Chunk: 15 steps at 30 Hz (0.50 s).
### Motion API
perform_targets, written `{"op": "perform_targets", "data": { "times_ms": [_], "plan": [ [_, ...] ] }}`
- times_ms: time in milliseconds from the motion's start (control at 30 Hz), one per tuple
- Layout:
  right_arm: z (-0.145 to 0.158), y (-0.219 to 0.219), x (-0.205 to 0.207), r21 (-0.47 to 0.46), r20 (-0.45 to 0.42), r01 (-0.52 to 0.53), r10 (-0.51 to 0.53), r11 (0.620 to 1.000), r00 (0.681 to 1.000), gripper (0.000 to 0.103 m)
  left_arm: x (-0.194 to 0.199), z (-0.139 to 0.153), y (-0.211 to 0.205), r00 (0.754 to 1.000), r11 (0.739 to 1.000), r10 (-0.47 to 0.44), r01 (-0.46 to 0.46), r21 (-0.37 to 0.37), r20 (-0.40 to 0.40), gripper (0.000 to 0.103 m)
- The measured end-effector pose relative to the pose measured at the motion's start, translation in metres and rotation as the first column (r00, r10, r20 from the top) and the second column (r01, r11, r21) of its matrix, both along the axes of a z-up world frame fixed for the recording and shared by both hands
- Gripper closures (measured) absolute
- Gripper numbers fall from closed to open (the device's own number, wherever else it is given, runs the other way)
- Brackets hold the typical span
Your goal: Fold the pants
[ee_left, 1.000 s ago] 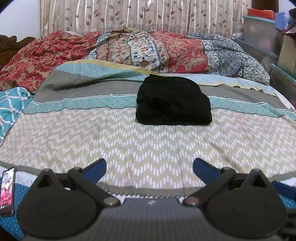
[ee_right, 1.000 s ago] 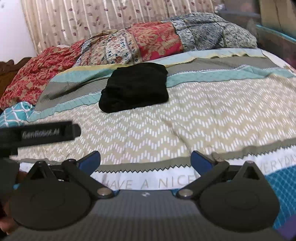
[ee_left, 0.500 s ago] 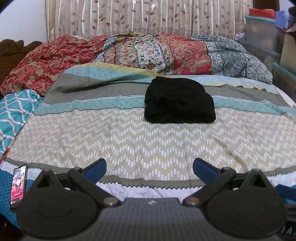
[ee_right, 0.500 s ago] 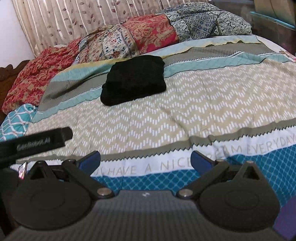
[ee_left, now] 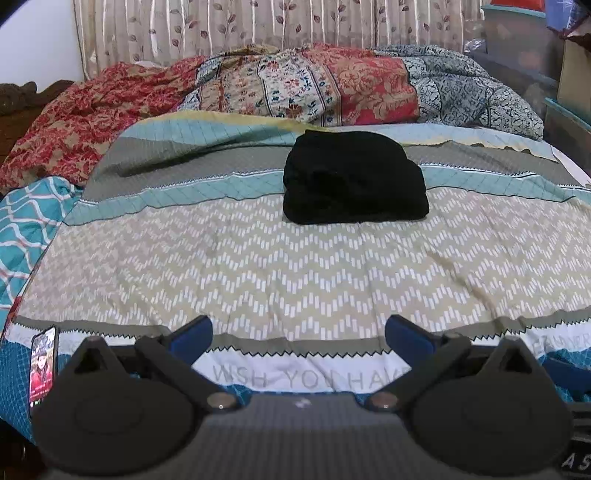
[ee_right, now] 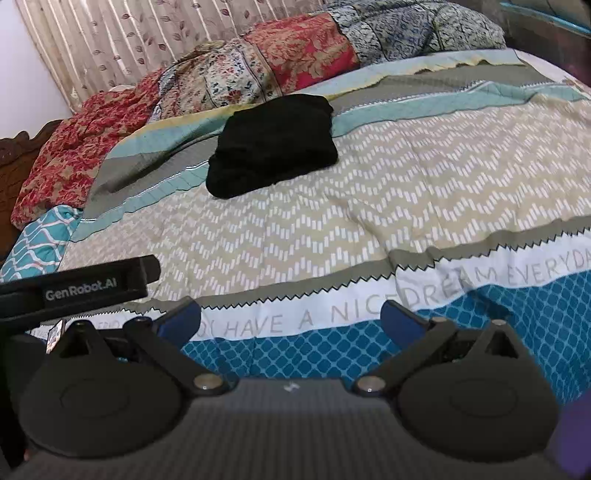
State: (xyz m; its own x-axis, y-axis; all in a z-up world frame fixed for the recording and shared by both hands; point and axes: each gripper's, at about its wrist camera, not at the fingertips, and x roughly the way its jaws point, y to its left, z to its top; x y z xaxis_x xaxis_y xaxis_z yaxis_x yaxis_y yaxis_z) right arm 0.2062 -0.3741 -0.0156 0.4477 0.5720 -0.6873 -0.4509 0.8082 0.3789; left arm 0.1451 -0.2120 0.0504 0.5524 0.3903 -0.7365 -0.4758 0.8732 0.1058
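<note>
Two grippers are in view, both with blue-tipped fingers spread wide and nothing between them. Left gripper (ee_left: pixel 298 334) sits low at the near edge of the bed, its fingers (ee_left: pixel 192 338) over the white lettered band of the bedspread (ee_left: pixel 295 273). Right gripper (ee_right: pixel 290 317) is likewise at the near edge, over the same band and the blue lattice border below it; neither gripper touches any cloth that can be seen. A black bar marked "GenRobot.AI" (ee_right: pixel 79 286) crosses the lower left of the right wrist view. A phone (ee_left: pixel 42 365) with a lit screen lies at the near left corner of the bed, left of the left gripper. Beyond the grippers, the beige chevron panel of the bedspread lies mostly flat, with slight creases toward the right. Pants (ee_left: pixel 352 182) are black and lie as a compact folded bundle in the middle of the bed, well apart from both grippers, resting across the boundary between the chevron panel and the teal and grey stripes; in the right wrist view the pants (ee_right: pixel 273 144) appear left of centre. A teal patterned cloth (ee_left: pixel 26 225) lies at the left side. Farther back, a rumpled floral quilt (ee_left: pixel 295 85) is heaped along the far side of the bed. Behind it hangs a leaf-print curtain (ee_left: pixel 258 26). Storage bins (ee_left: pixel 517 37) stand at the far right.
</note>
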Motion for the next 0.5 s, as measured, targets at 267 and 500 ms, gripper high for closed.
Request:
{"op": "perform_targets", "data": {
  "times_ms": [267, 500],
  "plan": [
    [-0.0016, -0.0025, -0.0017, -0.011, -0.008, 0.036, -0.037, 0.999, 0.999, 0.000, -0.0016, -0.0038, 0.0001, 0.999, 0.999, -0.012, 0.014, 0.039, -0.047, 0.000],
    [-0.0043, 0.0033, -0.0043, -0.024, -0.040, -0.011, 0.010, 1.000, 0.999, 0.000, -0.0060, -0.0042, 0.0075, 0.998, 0.998, 0.006, -0.002, 0.057, -0.058, 0.000]
  ]
}}
